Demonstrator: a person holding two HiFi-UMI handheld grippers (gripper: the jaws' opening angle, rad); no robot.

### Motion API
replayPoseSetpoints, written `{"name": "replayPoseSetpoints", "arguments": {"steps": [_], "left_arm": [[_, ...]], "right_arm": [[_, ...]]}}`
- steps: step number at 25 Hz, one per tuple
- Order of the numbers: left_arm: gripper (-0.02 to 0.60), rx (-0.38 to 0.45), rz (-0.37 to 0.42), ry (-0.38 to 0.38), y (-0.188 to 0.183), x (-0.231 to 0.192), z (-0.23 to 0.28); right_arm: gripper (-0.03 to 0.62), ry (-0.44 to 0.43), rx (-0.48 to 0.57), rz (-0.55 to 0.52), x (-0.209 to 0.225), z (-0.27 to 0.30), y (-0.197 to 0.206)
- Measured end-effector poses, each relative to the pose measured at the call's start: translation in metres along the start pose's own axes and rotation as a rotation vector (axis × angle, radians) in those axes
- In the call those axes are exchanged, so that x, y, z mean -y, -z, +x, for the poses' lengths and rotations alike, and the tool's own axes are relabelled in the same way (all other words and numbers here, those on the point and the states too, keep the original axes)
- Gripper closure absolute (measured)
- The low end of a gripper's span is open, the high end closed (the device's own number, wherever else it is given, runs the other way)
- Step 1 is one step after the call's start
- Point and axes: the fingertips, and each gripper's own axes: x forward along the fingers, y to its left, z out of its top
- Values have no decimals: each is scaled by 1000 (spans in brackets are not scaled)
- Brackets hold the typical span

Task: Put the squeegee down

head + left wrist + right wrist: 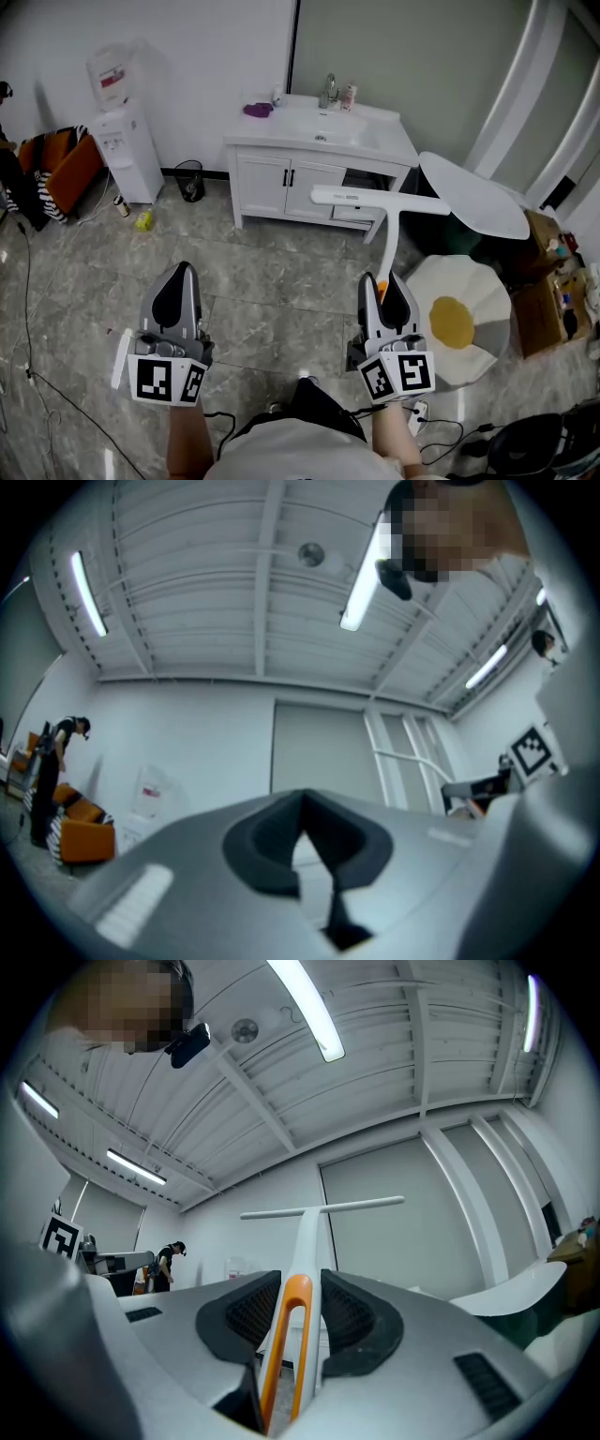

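The squeegee (380,199) has a long white blade, a white stem and an orange loop at the grip end. My right gripper (386,279) is shut on that grip, and the tool sticks forward and slightly up, with its blade level in front of the vanity. In the right gripper view the orange loop of the squeegee (292,1321) sits pinched between the black pads (352,1312), in the right gripper (298,1288). My left gripper (184,272) hangs over the grey floor at the left, shut and holding nothing; in the left gripper view its tips (302,803) meet.
A white vanity with a sink (319,141) stands ahead against the wall. A water dispenser (122,141), a black bin (190,180) and an orange seat (61,169) are at the left. To the right are a white round tabletop (473,192), an egg-shaped rug (459,319) and boxes (544,300).
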Motion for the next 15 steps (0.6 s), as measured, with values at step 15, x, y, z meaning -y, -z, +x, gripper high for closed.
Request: {"name": "replayPoseSetpoints", "arguments": {"steps": [15], "left_arm": [[574,0,-1,-78,39,-54,118]], "right_arm": [[464,-75,-16,8,33,152,31]]}}
